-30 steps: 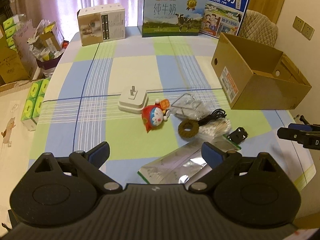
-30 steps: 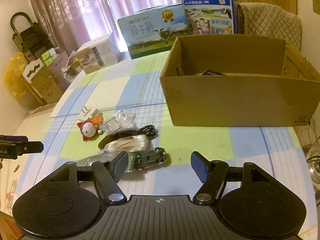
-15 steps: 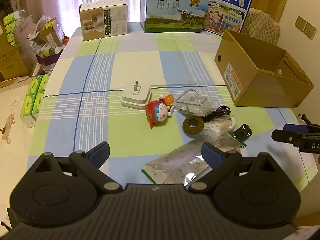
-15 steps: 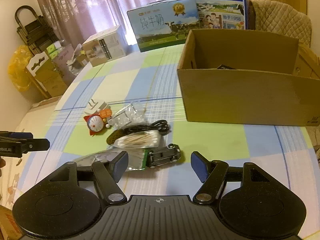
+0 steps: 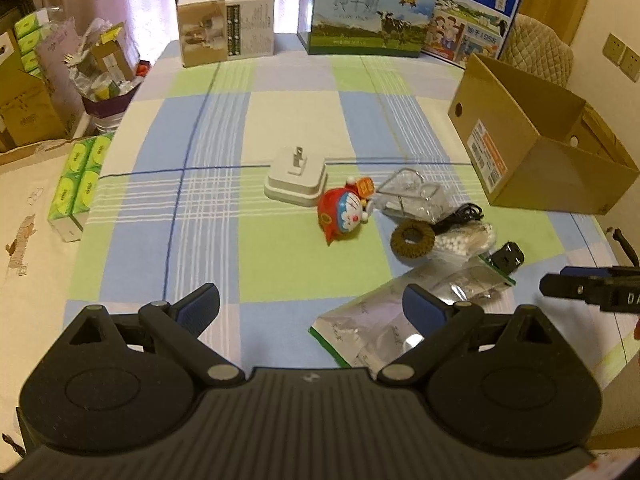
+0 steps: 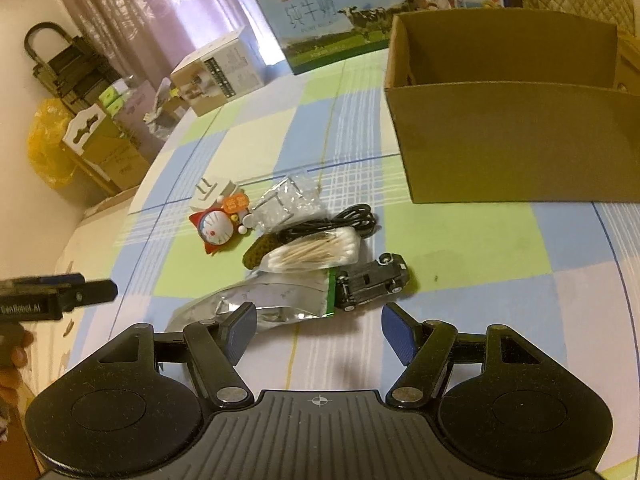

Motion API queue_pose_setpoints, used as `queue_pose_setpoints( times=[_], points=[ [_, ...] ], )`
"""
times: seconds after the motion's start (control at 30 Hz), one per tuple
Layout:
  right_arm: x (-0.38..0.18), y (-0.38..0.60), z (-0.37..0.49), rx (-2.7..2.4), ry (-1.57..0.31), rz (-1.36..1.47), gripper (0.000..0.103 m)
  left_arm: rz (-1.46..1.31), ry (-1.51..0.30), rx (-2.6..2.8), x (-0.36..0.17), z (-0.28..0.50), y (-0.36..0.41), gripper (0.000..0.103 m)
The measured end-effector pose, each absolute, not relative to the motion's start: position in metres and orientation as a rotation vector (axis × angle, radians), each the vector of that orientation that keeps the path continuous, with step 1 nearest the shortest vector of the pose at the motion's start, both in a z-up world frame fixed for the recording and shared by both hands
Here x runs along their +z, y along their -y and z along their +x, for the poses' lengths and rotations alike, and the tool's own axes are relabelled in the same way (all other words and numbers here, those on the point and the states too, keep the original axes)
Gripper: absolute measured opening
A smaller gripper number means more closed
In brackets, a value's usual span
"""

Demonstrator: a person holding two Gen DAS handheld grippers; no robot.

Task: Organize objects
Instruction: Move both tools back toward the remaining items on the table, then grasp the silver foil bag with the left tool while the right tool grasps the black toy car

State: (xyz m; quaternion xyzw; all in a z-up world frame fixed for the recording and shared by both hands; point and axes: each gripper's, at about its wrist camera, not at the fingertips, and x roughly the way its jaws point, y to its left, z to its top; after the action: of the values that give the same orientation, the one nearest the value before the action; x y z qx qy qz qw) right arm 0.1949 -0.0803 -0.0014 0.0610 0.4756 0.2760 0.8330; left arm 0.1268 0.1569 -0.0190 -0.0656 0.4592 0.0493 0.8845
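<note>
Brown corrugated cardboard box point(image 6: 516, 140) stands open at the far right of the checked blue, green and cream tablecloth point(image 5: 224, 240), and it is where, by my reckoning, the loose things are meant to go. They lie in a cluster short of it: a white plastic charger block point(image 5: 295, 176), a red and blue cartoon cat figure point(image 5: 343, 214), a clear crinkled packet with wire clips point(image 5: 412, 196), a coiled black cable point(image 6: 340, 222), a brown crocheted ring point(image 5: 413, 239), a clear pack of cotton swabs point(image 6: 316, 254), a small black toy car point(image 6: 374, 280) and a flat silver foil pouch with a green edge point(image 6: 272, 300).

Over the last second both cameras have drawn closer and lower over the cluster — the right gripper point(image 6: 316, 332) most plainly, with the toy car and the pouch's green edge now sitting just ahead of its spread blue pads. It grips nothing. The left gripper point(image 5: 310, 306) is likewise released and empty, its right pad over the near end of the pouch but apart from it.

That reads as an approach, not a grasp — nothing from the cluster has been lifted yet, and little of the box's inside shows from here. The toy car looks the likeliest first pick for the right side; it touches the pouch, so a careless close could drag both.
</note>
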Motion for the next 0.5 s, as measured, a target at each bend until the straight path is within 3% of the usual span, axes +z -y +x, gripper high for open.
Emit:
queue_pose_setpoints(
  times=[0.5],
  points=[
    [-0.007, 0.139, 0.187, 0.380, -1.021, 0.204, 0.066, 0.250, -1.029, -0.270, -0.077, 0.173, -0.066, 0.097]
  ],
)
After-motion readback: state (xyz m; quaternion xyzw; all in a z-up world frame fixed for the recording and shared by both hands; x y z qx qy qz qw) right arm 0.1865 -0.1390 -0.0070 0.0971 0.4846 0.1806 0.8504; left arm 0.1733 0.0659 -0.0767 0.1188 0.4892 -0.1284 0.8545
